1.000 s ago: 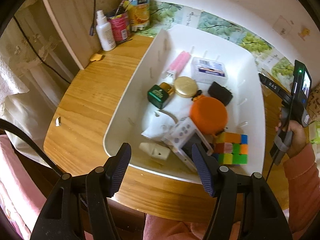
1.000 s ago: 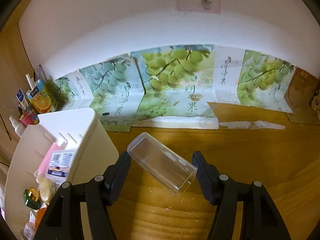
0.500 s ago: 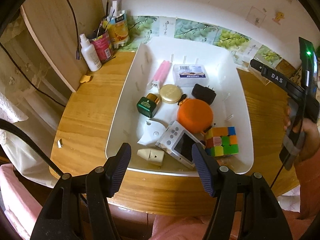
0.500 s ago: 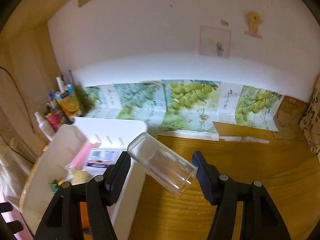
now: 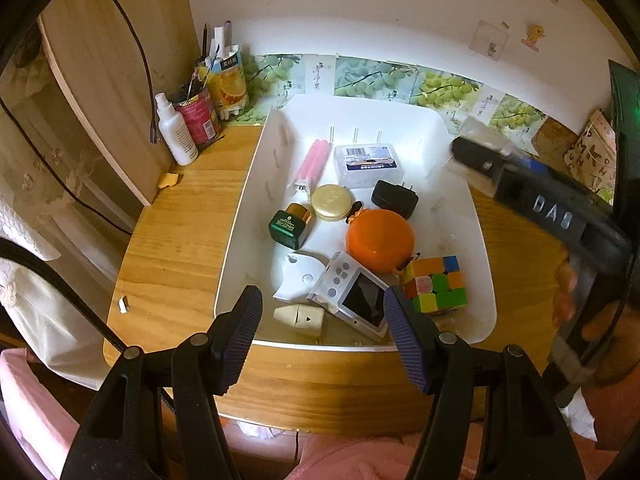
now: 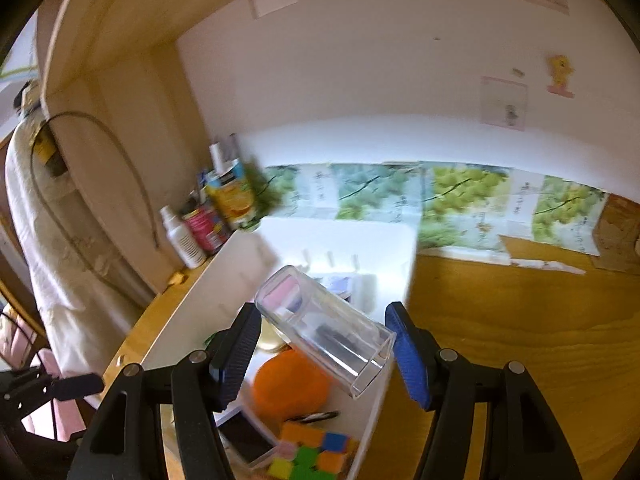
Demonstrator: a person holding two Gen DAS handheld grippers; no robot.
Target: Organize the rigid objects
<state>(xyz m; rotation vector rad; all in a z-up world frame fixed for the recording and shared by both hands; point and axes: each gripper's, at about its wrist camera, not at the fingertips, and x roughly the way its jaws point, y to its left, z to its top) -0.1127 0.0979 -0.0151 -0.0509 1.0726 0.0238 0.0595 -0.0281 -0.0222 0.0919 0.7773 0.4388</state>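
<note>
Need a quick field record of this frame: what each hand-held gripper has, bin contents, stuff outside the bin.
right hand-held gripper: clamped on clear plastic cylindrical container, tilted, above the bin
left hand-held gripper: open, empty, at bin's near rim
bin: white plastic tray on wooden desk
contents: orange round case, colourful puzzle cube, green bottle, black plug
outside bin: white spray bottle

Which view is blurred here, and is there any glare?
Right wrist view: background smeared by motion, while the clear box between the claw's fingers stays sharp. Left wrist view: mostly sharp, only the right claw blurs; glare washes out the white bin at its far wall.
</note>
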